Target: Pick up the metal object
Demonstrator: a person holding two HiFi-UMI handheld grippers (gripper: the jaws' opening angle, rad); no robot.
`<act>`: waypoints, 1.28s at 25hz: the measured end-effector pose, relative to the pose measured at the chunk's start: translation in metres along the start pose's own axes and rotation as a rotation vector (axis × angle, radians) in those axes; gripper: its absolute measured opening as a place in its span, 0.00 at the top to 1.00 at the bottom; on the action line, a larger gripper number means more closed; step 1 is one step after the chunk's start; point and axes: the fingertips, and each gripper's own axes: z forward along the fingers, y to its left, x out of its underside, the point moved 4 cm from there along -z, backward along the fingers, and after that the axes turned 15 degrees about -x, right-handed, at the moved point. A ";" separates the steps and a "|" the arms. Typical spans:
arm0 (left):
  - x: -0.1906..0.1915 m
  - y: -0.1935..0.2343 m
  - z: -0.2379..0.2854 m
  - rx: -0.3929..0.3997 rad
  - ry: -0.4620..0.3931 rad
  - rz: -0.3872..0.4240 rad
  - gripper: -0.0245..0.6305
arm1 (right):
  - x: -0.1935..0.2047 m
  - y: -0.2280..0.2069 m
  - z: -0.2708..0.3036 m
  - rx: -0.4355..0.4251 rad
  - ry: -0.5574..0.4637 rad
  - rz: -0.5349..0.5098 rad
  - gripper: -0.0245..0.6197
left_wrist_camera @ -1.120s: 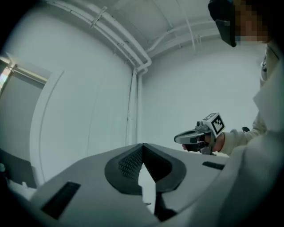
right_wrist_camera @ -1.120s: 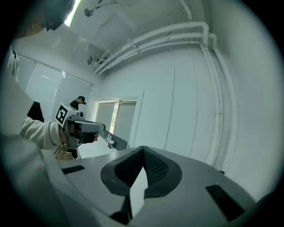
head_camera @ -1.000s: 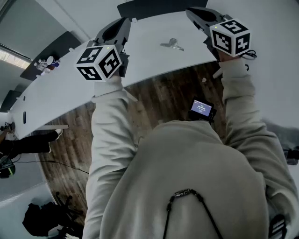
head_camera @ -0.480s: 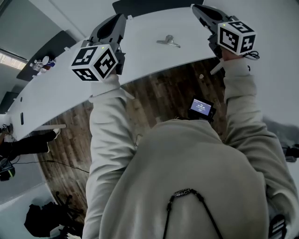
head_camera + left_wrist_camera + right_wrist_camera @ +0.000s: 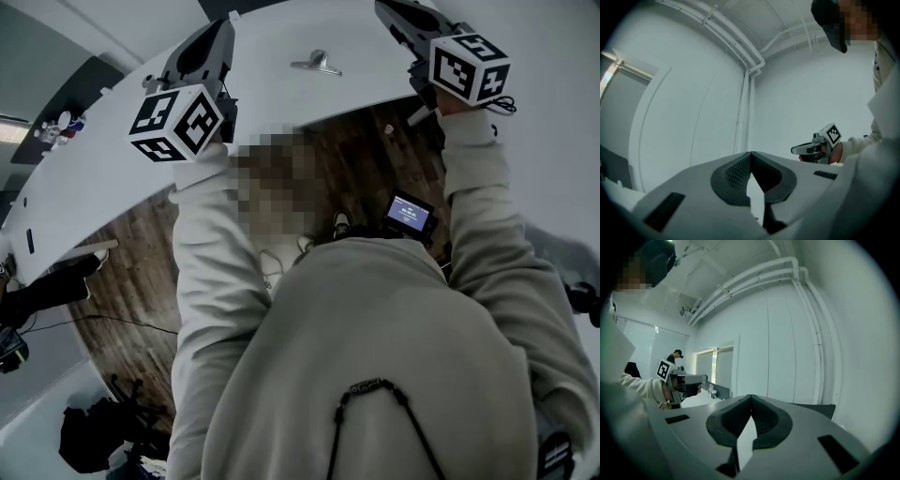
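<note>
The metal object, a small silver clip [image 5: 316, 64], lies flat on the white table [image 5: 112, 178], between my two grippers. My left gripper [image 5: 225, 21] hovers over the table to the clip's left, its jaws shut with nothing between them [image 5: 751, 153]. My right gripper [image 5: 382, 6] is held to the clip's right, near the table's right end, also shut and empty [image 5: 750, 397]. Each gripper view shows the other gripper across the table: the right gripper [image 5: 811, 147] and the left gripper [image 5: 686, 379]. The clip itself is hidden in both gripper views.
A small device with a lit screen [image 5: 407, 215] hangs at my chest. Bottles [image 5: 56, 127] stand at the table's far left end. Wooden floor [image 5: 122, 281] lies below the table's near edge, with a black bag [image 5: 94, 436] on it. A person [image 5: 675, 356] stands far off.
Both grippers have slid up the picture, farther out over the table, the left one also drifting left. The clip now sits higher in the head view. Both pairs of jaws stayed shut.
</note>
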 end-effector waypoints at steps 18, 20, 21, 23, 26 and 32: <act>-0.004 -0.068 0.099 0.026 0.048 0.008 0.96 | -0.001 -0.084 -0.032 -0.054 -0.007 0.035 0.93; 0.003 -0.070 0.096 0.016 0.051 0.017 0.96 | 0.005 -0.085 -0.038 -0.060 -0.020 0.036 0.93; 0.006 -0.071 0.095 0.014 0.053 0.025 0.96 | 0.009 -0.086 -0.040 -0.063 -0.027 0.039 0.93; 0.010 -0.071 0.095 0.014 0.057 0.036 0.96 | 0.014 -0.088 -0.044 -0.067 -0.035 0.045 0.93; 0.003 -0.065 0.095 0.014 0.047 0.043 0.96 | 0.010 -0.089 -0.042 -0.069 -0.041 0.041 0.93; -0.006 -0.068 0.098 0.054 -0.004 0.057 0.96 | -0.001 -0.082 -0.041 -0.064 -0.041 -0.006 0.93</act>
